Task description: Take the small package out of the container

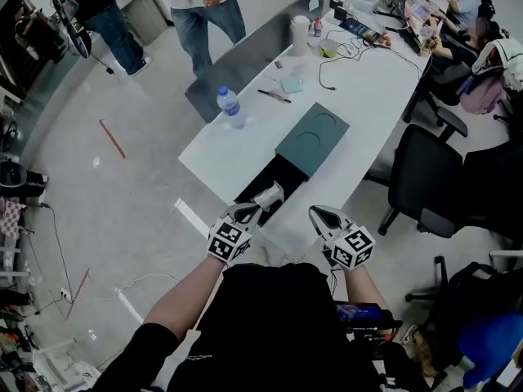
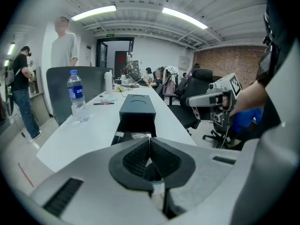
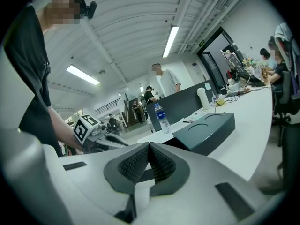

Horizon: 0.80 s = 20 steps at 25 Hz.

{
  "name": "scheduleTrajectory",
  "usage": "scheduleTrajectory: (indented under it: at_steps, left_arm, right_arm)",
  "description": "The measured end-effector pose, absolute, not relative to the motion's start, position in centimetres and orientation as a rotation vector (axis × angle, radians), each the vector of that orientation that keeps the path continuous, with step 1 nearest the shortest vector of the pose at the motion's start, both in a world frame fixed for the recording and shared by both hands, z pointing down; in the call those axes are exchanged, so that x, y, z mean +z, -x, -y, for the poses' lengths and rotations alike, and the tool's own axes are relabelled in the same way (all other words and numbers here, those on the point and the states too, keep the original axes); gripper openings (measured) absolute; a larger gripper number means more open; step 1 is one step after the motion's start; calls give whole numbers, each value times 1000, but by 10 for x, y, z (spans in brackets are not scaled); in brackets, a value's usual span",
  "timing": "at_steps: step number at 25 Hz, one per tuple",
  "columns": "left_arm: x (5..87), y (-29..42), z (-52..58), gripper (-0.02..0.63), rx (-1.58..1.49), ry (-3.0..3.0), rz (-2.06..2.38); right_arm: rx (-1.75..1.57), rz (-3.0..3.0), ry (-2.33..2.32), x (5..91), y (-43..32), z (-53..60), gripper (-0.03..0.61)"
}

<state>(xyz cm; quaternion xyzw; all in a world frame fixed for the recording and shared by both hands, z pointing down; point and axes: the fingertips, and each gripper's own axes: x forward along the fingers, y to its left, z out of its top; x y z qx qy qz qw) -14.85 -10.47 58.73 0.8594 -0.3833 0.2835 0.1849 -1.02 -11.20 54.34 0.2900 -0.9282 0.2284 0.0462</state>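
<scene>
- A long white table (image 1: 368, 96) runs into the far part of the room, with office chairs (image 1: 425, 178) on its right.
- A water bottle (image 1: 230, 107) stands on its left edge.
- The small package (image 1: 269, 194) sits in the black container (image 1: 255, 184) at the near end.
- The left gripper (image 1: 248, 213) and right gripper (image 1: 317, 215) both have their jaws together.

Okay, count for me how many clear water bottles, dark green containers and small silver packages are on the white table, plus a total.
clear water bottle: 1
dark green container: 1
small silver package: 1
Total: 3
</scene>
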Motion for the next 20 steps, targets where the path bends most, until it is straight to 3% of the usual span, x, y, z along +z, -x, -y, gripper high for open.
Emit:
scheduleTrajectory:
  at_steps: [12,20]
  left_arm:
    - [626,142,124,18,1053,-2428,899]
    - [670,140,141,147,1267,-2343,808]
  right_arm:
    - [741,2800,-1069,550,4,108,25]
    - [769,2781,-1152,559,-9,103,26]
